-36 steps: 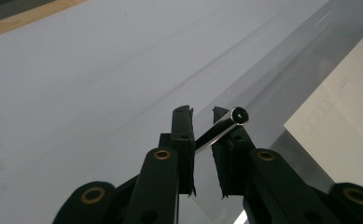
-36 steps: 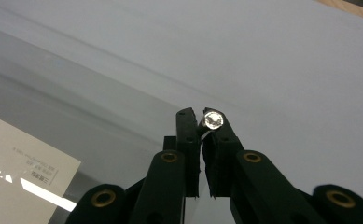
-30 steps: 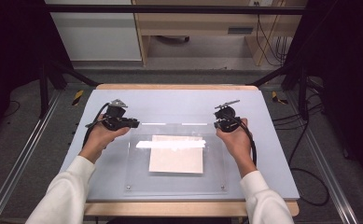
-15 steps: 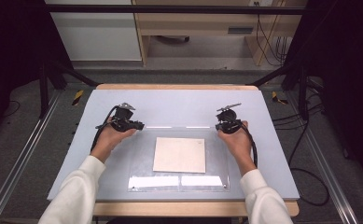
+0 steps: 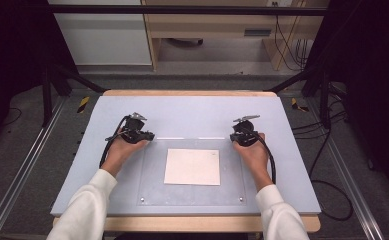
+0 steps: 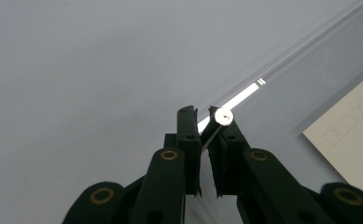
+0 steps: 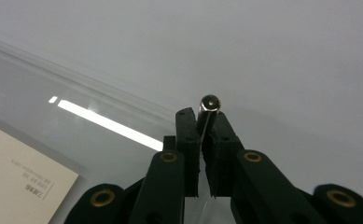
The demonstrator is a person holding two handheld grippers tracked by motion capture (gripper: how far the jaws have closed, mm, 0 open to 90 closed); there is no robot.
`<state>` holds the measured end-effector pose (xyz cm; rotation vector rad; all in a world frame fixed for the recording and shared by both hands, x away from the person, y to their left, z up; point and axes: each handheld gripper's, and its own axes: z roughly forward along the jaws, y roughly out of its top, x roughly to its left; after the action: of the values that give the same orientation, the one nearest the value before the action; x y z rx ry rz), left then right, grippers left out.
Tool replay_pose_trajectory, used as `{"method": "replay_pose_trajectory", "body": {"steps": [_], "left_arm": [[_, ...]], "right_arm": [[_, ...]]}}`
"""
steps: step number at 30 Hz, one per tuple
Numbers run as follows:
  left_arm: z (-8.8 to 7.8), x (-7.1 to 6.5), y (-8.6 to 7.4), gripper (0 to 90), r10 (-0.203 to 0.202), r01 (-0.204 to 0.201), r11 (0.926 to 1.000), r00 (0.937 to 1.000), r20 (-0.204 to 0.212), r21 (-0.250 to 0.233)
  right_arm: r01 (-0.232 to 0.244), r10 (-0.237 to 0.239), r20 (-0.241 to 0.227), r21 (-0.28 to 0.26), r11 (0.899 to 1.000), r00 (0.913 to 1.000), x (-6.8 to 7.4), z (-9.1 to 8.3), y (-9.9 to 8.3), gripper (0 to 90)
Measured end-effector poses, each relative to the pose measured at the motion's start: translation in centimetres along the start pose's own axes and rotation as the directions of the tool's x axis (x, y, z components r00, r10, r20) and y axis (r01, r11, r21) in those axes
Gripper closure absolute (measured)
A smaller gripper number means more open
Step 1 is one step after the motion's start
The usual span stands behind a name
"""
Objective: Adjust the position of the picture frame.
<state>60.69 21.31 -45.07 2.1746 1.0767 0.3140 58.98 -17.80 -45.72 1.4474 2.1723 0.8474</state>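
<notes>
High view: clear sheet (image 5: pixel 192 192) edges barely visible over paper (image 5: pixel 192 166).

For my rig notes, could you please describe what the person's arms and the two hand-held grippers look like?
Both arms wear long white sleeves. The left hand-held gripper and right hand-held gripper are black, each topped by a grey three-cornered plate and trailing a black cable. Their jaws are flat black bars joined by brass-coloured rivets.

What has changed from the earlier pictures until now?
The clear acrylic sheet has been lowered from a raised tilt until it lies flat over the paper. The left claw and the right claw came down with it, each shut on a far corner of the sheet. The paper and the table stayed as they were.
</notes>
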Motion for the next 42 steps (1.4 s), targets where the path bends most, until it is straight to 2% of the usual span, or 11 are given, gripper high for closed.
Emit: {"method": "replay_pose_trajectory", "body": {"steps": [17, 42], "left_arm": [[0.28, -0.29, -0.16, 83.4, 0.004, -0.004, 1.0, 0.9995, -0.03, 0.001], [0.31, -0.84, -0.33, 83.9, 0.009, -0.01, 0.9999, 0.9971, -0.076, -0.008]], "right_arm": [[-0.018, 0.018, -0.006, -0.017, 1.0, 0.9998, -0.04, 0.22, -0.4, 85.1], [0.008, -0.008, 0.0, -0.036, 0.999, 1.0, -0.08, 0.19, -0.64, 83.1]]}}
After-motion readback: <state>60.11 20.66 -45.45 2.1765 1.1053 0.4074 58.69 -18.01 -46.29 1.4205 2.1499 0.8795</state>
